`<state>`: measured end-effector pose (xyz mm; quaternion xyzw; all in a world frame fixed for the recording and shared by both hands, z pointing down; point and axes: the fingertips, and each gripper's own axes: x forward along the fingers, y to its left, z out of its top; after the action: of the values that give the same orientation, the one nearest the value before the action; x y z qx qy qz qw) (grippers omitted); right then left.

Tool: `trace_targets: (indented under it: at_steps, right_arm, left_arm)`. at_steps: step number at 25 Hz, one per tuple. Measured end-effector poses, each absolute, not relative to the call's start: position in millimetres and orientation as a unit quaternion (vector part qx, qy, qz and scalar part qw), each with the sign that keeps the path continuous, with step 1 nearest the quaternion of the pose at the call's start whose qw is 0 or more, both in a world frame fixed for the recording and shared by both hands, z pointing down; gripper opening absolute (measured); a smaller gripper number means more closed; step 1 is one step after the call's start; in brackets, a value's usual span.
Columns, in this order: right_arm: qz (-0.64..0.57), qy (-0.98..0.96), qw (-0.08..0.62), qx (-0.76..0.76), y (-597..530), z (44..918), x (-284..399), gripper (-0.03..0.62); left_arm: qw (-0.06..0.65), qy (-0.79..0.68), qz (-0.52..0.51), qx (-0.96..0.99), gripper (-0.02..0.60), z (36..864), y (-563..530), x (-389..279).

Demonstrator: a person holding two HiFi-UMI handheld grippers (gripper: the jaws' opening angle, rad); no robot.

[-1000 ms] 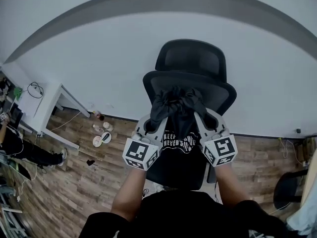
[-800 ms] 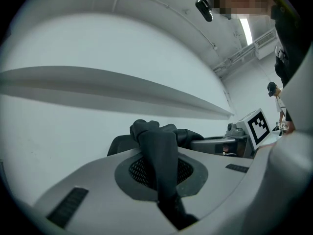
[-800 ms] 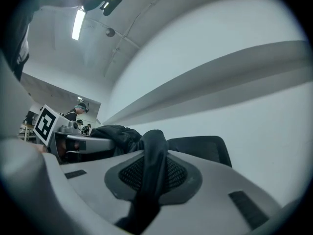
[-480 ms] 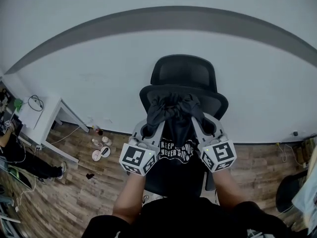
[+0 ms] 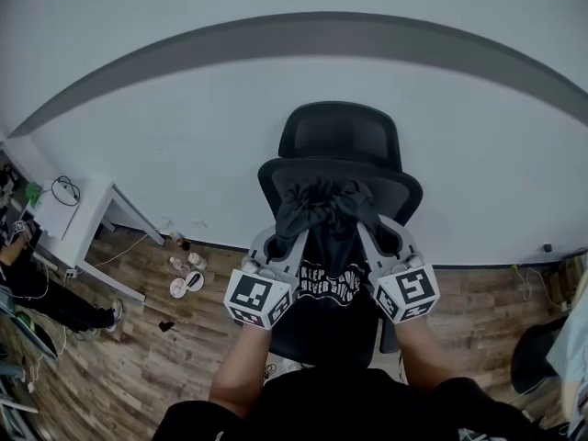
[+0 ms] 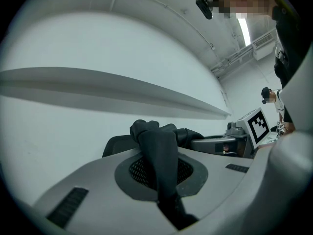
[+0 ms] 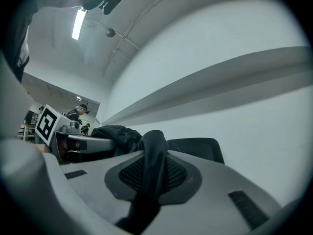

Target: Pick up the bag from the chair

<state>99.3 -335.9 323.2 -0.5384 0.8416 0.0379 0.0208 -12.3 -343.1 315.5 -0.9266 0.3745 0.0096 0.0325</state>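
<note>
1. L gripper [image 5: 290, 228], centre-left of head view: jaws clamped on bunched top fabric of black cloth bag [image 5: 329, 251].
2. Bag hangs mid-frame before office chair [image 5: 340, 136] backrest. Prob. soft, light, floppy, so top corners suit gripping.
3. R gripper [image 5: 366, 226]: jaws pinched on other top corner.
4. Can't tell if bag bottom clears seat; print unreadable.

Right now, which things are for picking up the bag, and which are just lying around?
For the job: black bag, chair, left claw and right claw, each shut on a strap of the bag.
Just lying about: white table, cable on it, small round things on the floor.
</note>
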Motion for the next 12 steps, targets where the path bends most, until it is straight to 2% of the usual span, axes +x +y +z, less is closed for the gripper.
trace_targets:
  at_steps: [12]
  right_arm:
    - [0.018, 0.841, -0.001, -0.540, -345, 342, 103, 0.066]
  left_arm:
    - [0.020, 0.376, -0.016, -0.926, 0.043, 331, -350, -8]
